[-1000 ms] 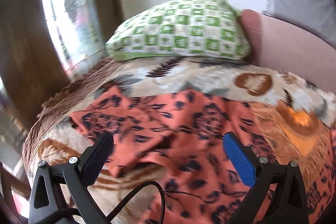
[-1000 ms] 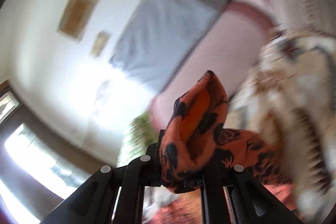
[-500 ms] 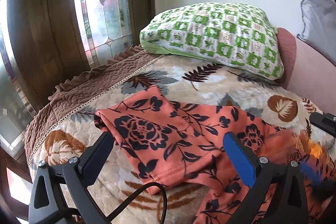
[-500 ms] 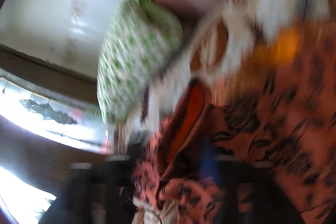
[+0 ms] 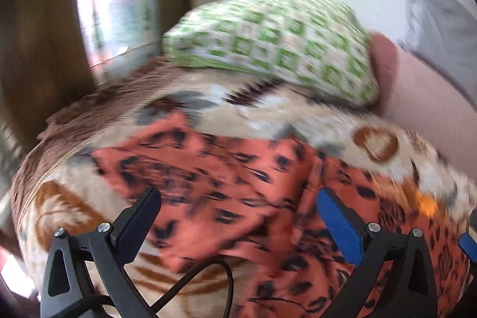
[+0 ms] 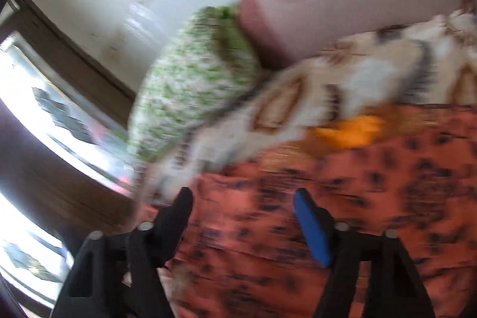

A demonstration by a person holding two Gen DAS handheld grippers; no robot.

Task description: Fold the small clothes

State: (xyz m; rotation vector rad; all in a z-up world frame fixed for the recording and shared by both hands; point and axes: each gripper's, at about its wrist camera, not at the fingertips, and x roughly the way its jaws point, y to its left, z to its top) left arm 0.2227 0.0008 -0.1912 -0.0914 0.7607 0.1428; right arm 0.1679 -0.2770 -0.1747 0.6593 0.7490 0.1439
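An orange garment with dark flower print (image 5: 226, 187) lies spread on the patterned bed cover (image 5: 268, 106). My left gripper (image 5: 238, 198) hovers just above it, open, nothing between its fingers. In the right wrist view the same orange garment (image 6: 372, 184) fills the lower right. My right gripper (image 6: 243, 197) is over the cloth; its jaws are closing, with no fold pinched between them. A blue pad of the right gripper (image 5: 468, 245) peeks in at the right edge of the left wrist view. Both views are blurred by motion.
A green and white checked pillow (image 5: 277, 46) lies at the head of the bed against a pink headboard (image 5: 423, 97). A window (image 5: 119, 5) and wooden frame stand to the left. The cover's brown edge (image 5: 74, 127) marks the bed's left side.
My right gripper let go of the orange cloth it held up and dropped down over the spread garment. The garment now lies flatter. The left gripper shifted a little sideways.
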